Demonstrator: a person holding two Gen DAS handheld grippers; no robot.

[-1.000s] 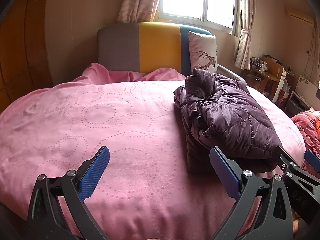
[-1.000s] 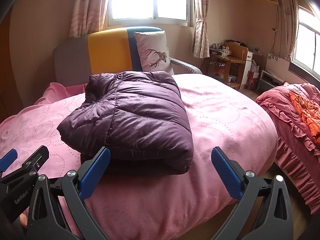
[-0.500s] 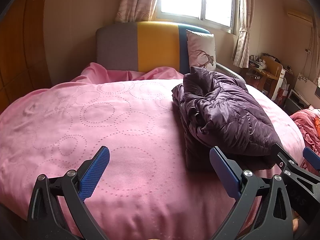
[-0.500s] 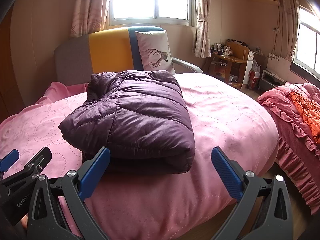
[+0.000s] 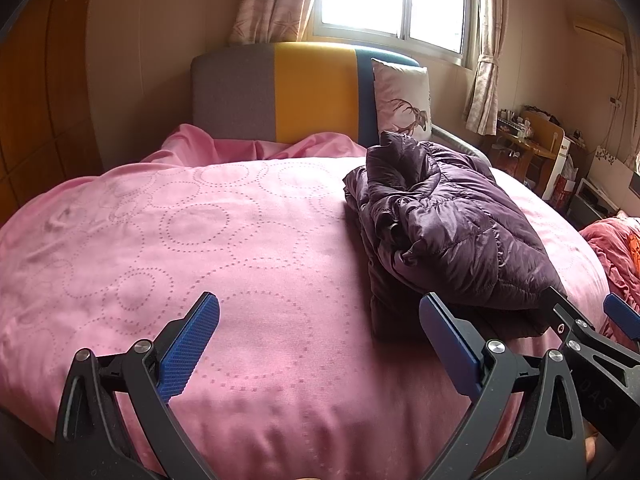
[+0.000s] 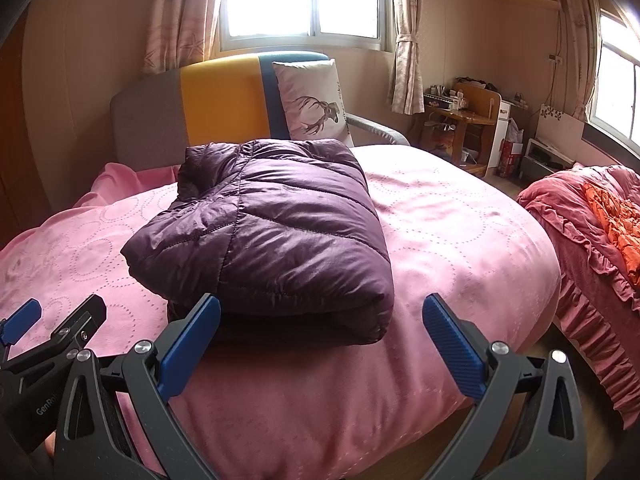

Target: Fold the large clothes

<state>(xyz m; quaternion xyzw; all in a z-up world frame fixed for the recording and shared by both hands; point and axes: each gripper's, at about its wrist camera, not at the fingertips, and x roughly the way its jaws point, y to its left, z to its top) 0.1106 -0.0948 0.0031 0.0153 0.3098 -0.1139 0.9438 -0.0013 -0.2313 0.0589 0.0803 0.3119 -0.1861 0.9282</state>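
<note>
Purple down jacket [image 6: 272,232] lies folded into a thick bundle on the pink bedspread [image 5: 200,240], toward the bed's right half and near its foot edge.

Change over the last second: little on the jacket itself. It keeps the same shape and place. Both wrist views have drawn back slightly and risen, so the bundle sits a touch farther off in each. Left gripper [image 5: 320,344] spread wide, nothing between the blue pads; right gripper [image 6: 322,344] likewise spread and empty, its jaws standing either side of the bundle's near edge but clear of it. The other tool shows at the margin of each view, so the two are side by side.

Reading: with both grippers released and backing off, the fold looks finished or nearly so; no loose sleeve shows from the right view.

Orientation: long axis runs from foot of bed toward the headboard [image 6: 216,96]. Rounded fold edge faces the grippers; collar end [image 5: 396,152] points to the headboard and stands up bunched. Left flank shows loose layered edges, possibly a sleeve tucked in, hard to tell.
</note>
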